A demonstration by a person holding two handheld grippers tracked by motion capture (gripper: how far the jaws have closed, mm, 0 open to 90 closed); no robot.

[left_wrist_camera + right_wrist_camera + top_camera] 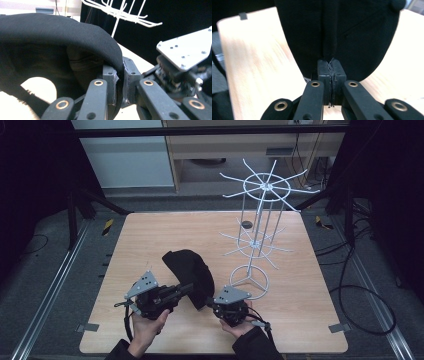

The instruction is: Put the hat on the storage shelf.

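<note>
Black cap [189, 272] sits near the front of the wooden table [150, 235], pinched on both sides: left gripper [176, 292] clamps its edge, right gripper [212, 304] is pressed tight on the fabric. Open tabletop lies left and behind; the white wire rack [260, 220] stands close on the right, crowding that side.

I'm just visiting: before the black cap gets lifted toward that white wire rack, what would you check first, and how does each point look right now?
1. Left gripper clamped on the black cap: ok, fabric pinched between its pads.
2. Right gripper clamped on the cap: ok, jaws shut on its edge.
3. White wire rack upright on the table: ok.
4. Rack arms free to take the cap: ok, nothing hangs on them.
5. Small dark disc behind the rack, clear of the path: cannot tell.
</note>
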